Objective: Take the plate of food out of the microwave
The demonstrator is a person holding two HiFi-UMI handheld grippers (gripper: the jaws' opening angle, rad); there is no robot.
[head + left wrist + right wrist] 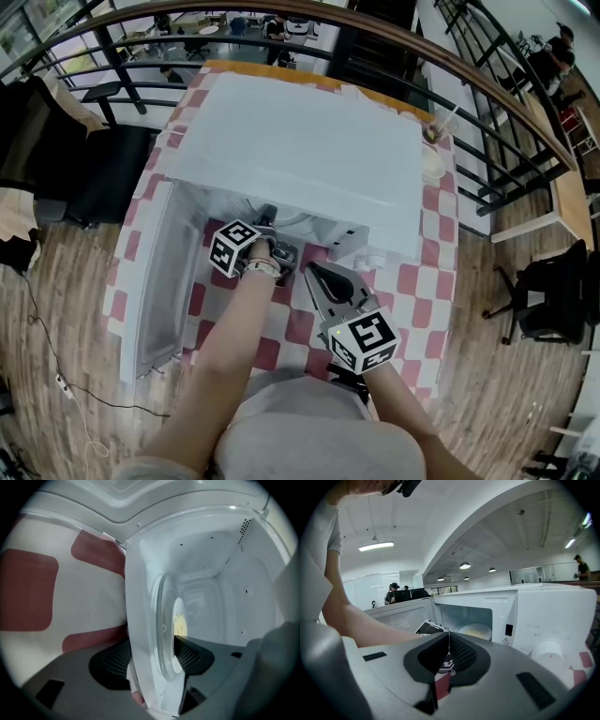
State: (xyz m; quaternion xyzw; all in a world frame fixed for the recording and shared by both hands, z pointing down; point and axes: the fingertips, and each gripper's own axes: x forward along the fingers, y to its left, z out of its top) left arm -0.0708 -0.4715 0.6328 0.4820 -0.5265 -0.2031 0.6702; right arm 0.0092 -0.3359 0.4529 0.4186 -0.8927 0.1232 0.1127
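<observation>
The white microwave (300, 150) stands on a checked tablecloth, its door (155, 281) swung open to the left. Inside, a white plate (476, 631) with yellow food rests on the glass turntable (164, 630). My left gripper (267, 220) reaches into the oven's mouth, rolled on its side. In the left gripper view its jaws (154, 660) stand wide apart, astride the oven's front sill and the near rim of the plate (179, 625), without visibly pressing on them. My right gripper (319, 277) hangs back in front of the oven, its pads (449, 637) together on nothing.
The oven's control knob (546, 651) is on the right of its front. Two cups (433, 150) stand on the table beside the oven's far right corner. The red and white tablecloth (412, 291) runs to the table edges; a railing and chairs lie beyond.
</observation>
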